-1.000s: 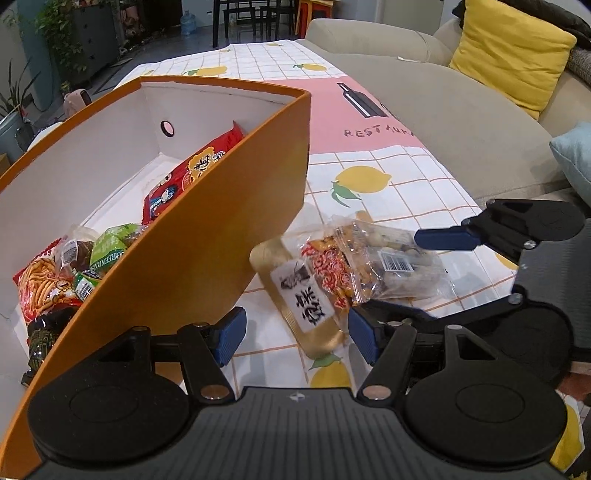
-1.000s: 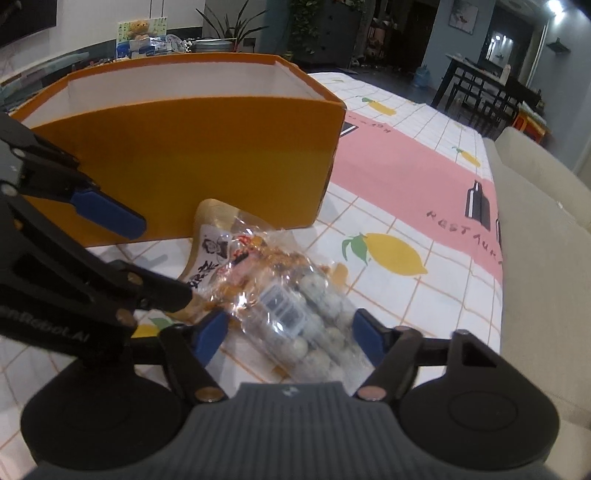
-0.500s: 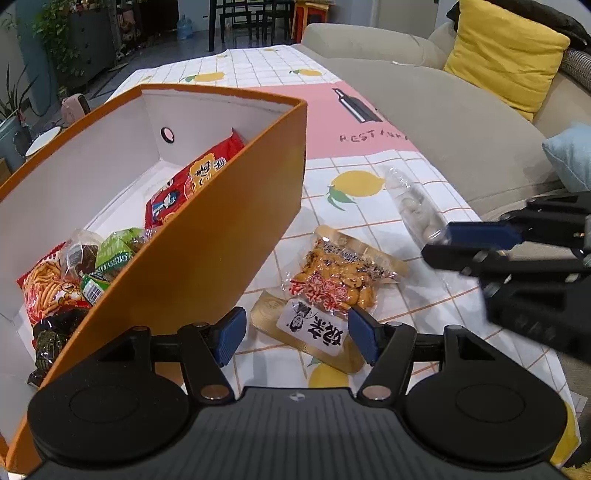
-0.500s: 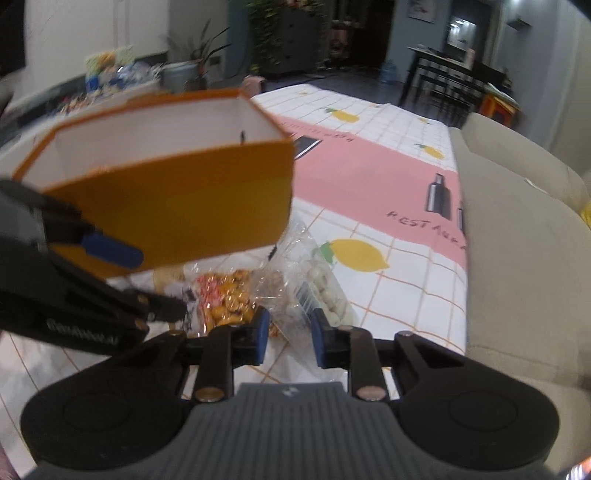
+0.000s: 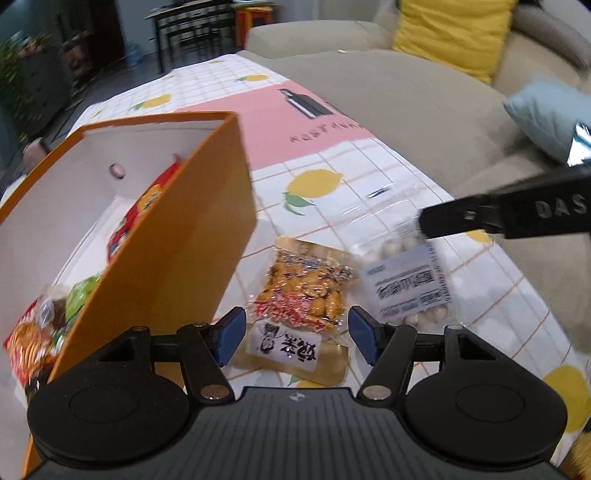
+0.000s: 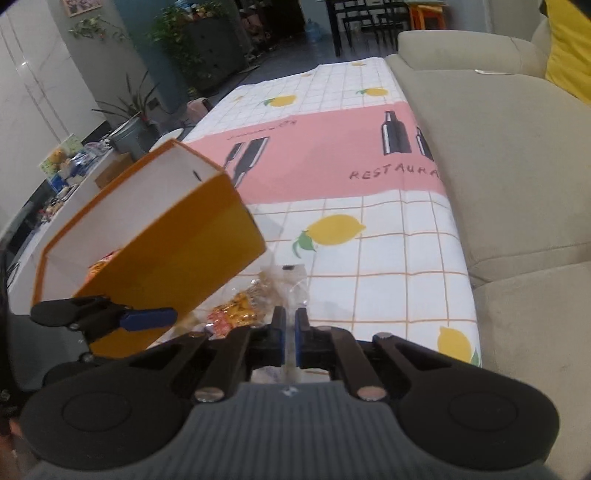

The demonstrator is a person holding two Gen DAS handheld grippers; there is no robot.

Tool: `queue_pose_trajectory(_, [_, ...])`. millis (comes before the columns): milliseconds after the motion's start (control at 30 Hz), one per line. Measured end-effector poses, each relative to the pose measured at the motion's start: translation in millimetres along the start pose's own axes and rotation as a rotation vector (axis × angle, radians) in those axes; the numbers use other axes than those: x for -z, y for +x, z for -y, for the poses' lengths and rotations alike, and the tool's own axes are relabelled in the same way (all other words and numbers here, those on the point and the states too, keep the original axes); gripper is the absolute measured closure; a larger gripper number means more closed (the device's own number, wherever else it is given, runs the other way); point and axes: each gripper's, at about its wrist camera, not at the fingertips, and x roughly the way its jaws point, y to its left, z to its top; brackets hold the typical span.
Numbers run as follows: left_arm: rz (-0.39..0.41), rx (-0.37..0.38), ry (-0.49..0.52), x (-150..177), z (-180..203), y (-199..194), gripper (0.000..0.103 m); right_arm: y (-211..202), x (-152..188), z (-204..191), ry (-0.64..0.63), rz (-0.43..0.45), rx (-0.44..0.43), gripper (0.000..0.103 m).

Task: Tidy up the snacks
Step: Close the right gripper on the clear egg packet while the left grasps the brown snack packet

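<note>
An orange box (image 5: 166,258) with a white inside holds several snack packs (image 5: 37,325) on the lemon-print tablecloth. My left gripper (image 5: 297,336) is open, low beside the box's right wall. A peanut pack (image 5: 306,291) and a yellow labelled pack (image 5: 291,349) lie on the cloth just beyond its pads. My right gripper (image 6: 290,338) is shut on the edge of a clear bag of white balls (image 5: 406,284), and holds it up off the table. In the left wrist view the right gripper (image 5: 428,223) reaches in from the right. The box (image 6: 184,251) is to its left.
A beige sofa (image 5: 369,92) runs along the table's right edge (image 6: 461,258), with a yellow cushion (image 5: 450,33) and a pale blue cushion (image 5: 546,110) on it. Bare tablecloth (image 6: 332,166) stretches beyond the box. Plants and dark chairs stand far behind.
My right gripper closed on the clear bag of white balls, lifted it off the peanut pack and rolled. My left gripper stayed open and rolled a little.
</note>
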Motion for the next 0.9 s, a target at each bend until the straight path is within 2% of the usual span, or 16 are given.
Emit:
queue_pose_trajectory(100, [-0.012, 0.004, 0.044, 0.0, 3.7, 8.8, 0.027, 11.4, 2.3, 3.5, 0.051, -0.023, -0.051, 0.103])
queue_pose_trajectory(167, [-0.008, -0.002, 0.045, -1.2, 3.6, 12.1, 0.024, 17.9, 3.3, 7.7, 0.079, -0.028, -0.075, 0.099])
queue_pose_trajectory(267, [-0.001, 0.008, 0.030, -3.9, 1.0, 13.7, 0.023, 27.8, 4.3, 14.8, 0.134, -0.038, -0.097, 0.088])
queue_pose_trajectory(333, [0.005, 0.011, 0.022, -4.2, -0.5, 13.7, 0.022, 31.5, 7.4, 24.8, 0.191, -0.054, -0.136, 0.074])
queue_pose_trajectory(367, [0.007, 0.017, 0.019, -4.1, -1.2, 13.6, 0.020, 35.1, 8.7, 29.6, 0.222, -0.061, -0.153, 0.073])
queue_pose_trajectory(467, [0.008, 0.020, 0.019, -4.7, -3.2, 14.9, 0.015, 51.3, 15.6, 38.3, 0.285, -0.111, -0.171, 0.073])
queue_pose_trajectory(567, [0.006, 0.015, 0.029, -5.9, -2.5, 16.8, 0.015, 66.7, 27.8, 43.9, 0.345, -0.176, -0.213, 0.073])
queue_pose_trajectory(667, [0.009, 0.012, 0.043, -7.6, -0.8, 18.8, 0.015, 66.4, 31.5, 45.8, 0.383, -0.166, -0.239, 0.074])
queue_pose_trajectory(800, [0.001, 0.030, 0.044, -11.3, 0.3, 22.1, 0.012, 64.5, 38.1, 50.4, 0.438, -0.170, -0.257, 0.089])
queue_pose_trajectory(900, [-0.002, 0.052, 0.025, -13.9, -1.9, 21.7, 0.011, 54.9, 38.2, 50.4, 0.446, -0.146, -0.245, 0.092])
